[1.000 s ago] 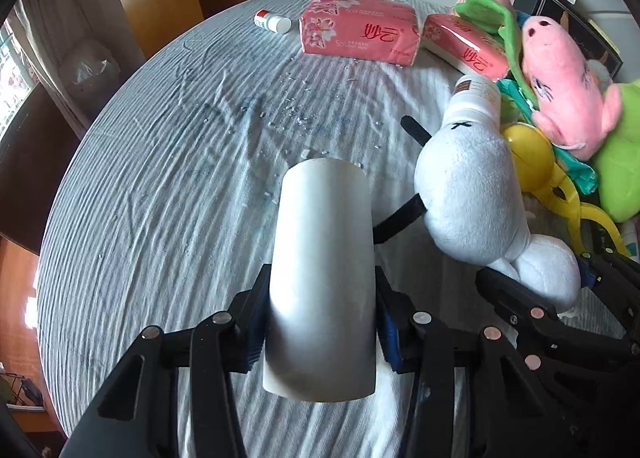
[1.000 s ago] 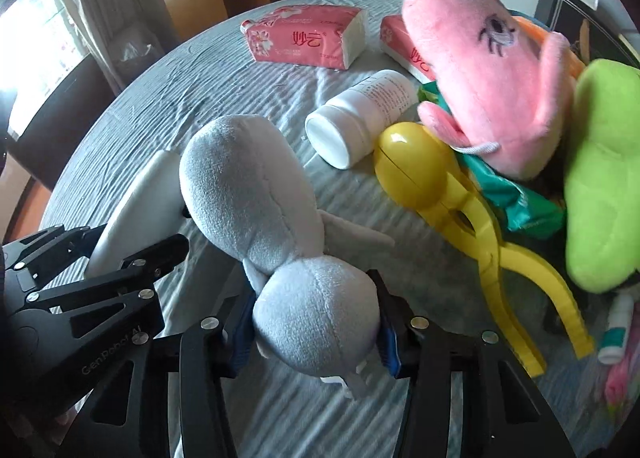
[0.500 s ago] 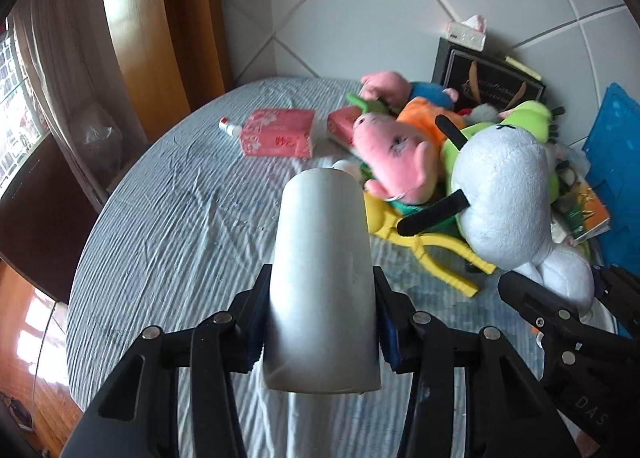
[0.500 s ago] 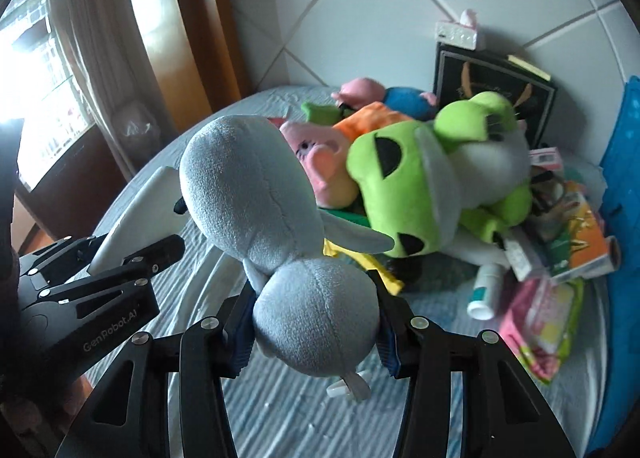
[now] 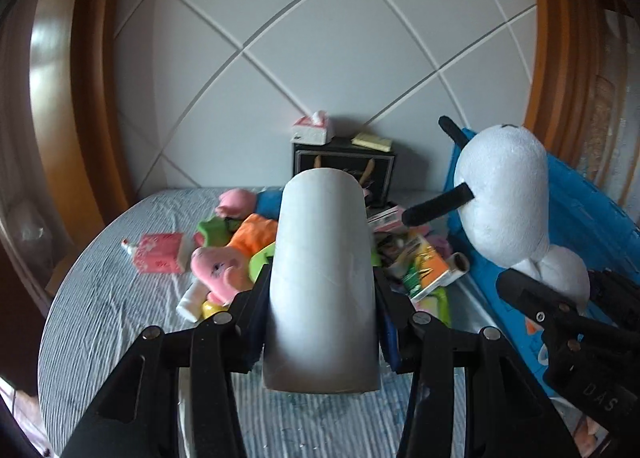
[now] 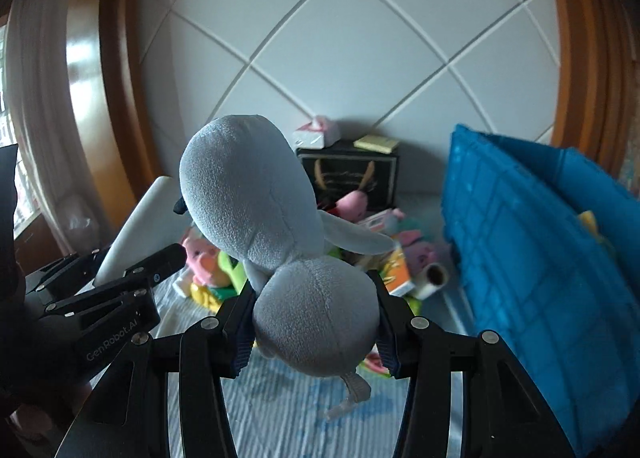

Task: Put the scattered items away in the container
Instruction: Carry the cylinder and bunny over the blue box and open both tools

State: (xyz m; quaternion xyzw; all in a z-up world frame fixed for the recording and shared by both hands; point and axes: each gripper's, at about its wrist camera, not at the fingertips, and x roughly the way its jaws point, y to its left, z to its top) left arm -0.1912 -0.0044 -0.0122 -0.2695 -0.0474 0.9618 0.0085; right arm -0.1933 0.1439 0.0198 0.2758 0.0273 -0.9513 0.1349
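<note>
Left gripper (image 5: 320, 322): fingers clamped on the sides of a pale grey cylinder (image 5: 322, 278), which stands out forward between the pads, clear of the bed.

Right gripper (image 6: 316, 322): fingers clamped on the rounded lower body of a grey-white plush toy (image 6: 256, 194); the toy's larger head rises above the pads, with a flap-like limb out to the right and a small tag hanging below. The same toy appears white, with black stick-like parts, at the right of the left wrist view.

Blue container (image 6: 532, 258): soft quilted walls, standing at the right side of the bed, near the held plush; a yellow item shows inside at its far right.

Bed (image 5: 100, 318): striped grey-blue cover. Scattered at its far end, left of the container:
- pink pig plush (image 5: 218, 270) with orange clothing
- green plush parts, partly hidden
- pink tissue pack (image 5: 158, 252), a small white bottle just to its left
- white bottle (image 5: 192, 300), lying on its side
- orange-green packet (image 5: 426, 268)
- cardboard roll (image 6: 434, 276)

Black box (image 6: 348, 174): against the quilted headboard, bearing a small tissue box (image 6: 316, 132) and a yellow pad.
</note>
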